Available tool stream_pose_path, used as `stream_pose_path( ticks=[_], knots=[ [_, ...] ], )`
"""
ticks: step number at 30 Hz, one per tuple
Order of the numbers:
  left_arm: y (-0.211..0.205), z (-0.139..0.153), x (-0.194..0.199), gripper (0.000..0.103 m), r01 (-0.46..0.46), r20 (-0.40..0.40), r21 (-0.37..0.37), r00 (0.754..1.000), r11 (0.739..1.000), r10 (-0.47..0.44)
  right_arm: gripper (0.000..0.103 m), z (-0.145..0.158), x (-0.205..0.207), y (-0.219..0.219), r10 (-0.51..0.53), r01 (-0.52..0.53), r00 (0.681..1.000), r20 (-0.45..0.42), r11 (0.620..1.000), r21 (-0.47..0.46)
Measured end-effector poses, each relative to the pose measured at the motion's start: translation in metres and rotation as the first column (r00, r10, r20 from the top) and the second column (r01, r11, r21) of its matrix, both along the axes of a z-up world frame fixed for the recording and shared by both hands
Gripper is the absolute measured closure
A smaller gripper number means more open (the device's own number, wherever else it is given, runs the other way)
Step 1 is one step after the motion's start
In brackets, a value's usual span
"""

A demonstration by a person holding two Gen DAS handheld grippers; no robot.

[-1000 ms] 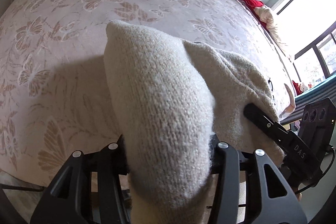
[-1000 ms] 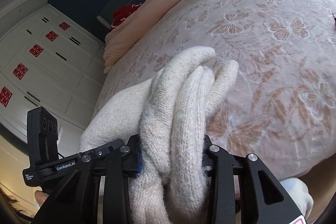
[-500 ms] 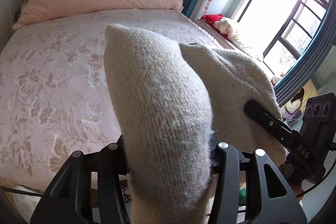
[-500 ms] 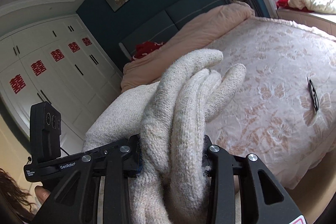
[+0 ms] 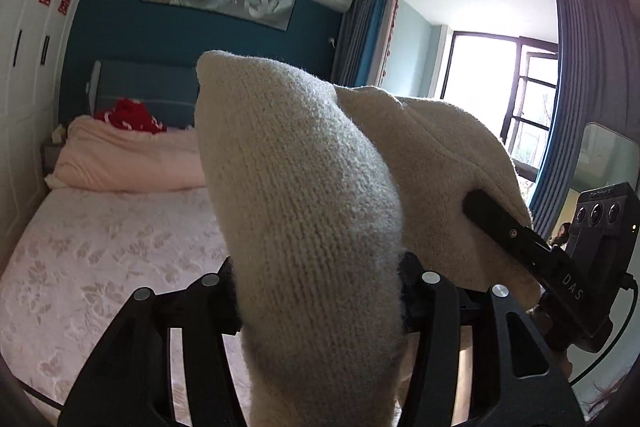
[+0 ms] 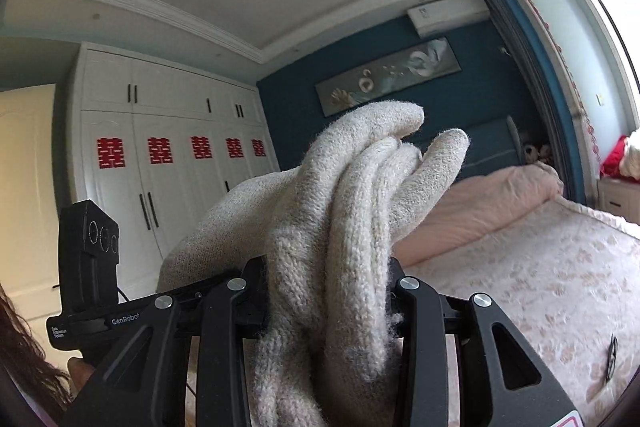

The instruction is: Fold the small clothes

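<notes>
Sweater [image 5: 304, 211]: cream knitted wool, fuzzy, matt.
Left gripper [image 5: 320, 301]: matt black plastic, silvery metal screws.
Bedspread [image 5: 100, 259]: pale pink cloth, woven floral pattern.
Wardrobe [image 6: 168, 131]: smooth white panels.

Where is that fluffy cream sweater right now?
The cream sweater is up in the air in front of the bed, bunched between the fingers of both the left hand-held gripper and the right hand-held gripper.

Cream knitted sweater [image 5: 312, 211], thick and fuzzy, lifted clear above the bed; one bunched edge standing up as a rounded peak, another corner gathered in several finger-like folds [image 6: 360, 195]; slack knit spanning between
</notes>
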State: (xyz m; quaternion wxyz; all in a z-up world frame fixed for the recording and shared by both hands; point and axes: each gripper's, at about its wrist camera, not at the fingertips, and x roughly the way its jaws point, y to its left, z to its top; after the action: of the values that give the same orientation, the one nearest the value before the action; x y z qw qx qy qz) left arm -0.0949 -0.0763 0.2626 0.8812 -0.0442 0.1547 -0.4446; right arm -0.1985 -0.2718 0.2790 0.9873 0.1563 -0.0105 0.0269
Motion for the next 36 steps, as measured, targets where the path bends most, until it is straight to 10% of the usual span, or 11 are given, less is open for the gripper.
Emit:
stream_pose_path(
  ticks=[10,16,31,34,36],
  knots=[
    [0.084,0.041,0.040,0.050,-0.142,0.202,-0.074,0.967,0.987,0.154,0.067,0.049,0.077,0.061,0.186,-0.179,0.975,0.123,0.981,-0.067],
    [0.116,0.020,0.099,0.049,-0.202,0.180,-0.060,0.961,0.978,0.209,0.067,0.031,0.146,0.087,0.262,-0.261,0.963,0.066,0.965,-0.022],
    [0.138,-0.168,0.256,0.049,-0.285,-0.113,0.084,0.949,0.955,0.294,0.066,-0.173,0.304,0.099,0.301,-0.249,0.912,-0.280,0.946,0.207],
    [0.123,-0.245,0.278,0.046,-0.292,-0.193,0.168,0.927,0.941,0.322,0.060,-0.248,0.331,0.097,0.272,-0.197,0.868,-0.415,0.957,0.215],
    [0.111,-0.312,0.295,0.043,-0.308,-0.283,0.282,0.878,0.909,0.385,0.056,-0.314,0.348,0.089,0.239,-0.125,0.776,-0.584,0.965,0.230]
  ],
)
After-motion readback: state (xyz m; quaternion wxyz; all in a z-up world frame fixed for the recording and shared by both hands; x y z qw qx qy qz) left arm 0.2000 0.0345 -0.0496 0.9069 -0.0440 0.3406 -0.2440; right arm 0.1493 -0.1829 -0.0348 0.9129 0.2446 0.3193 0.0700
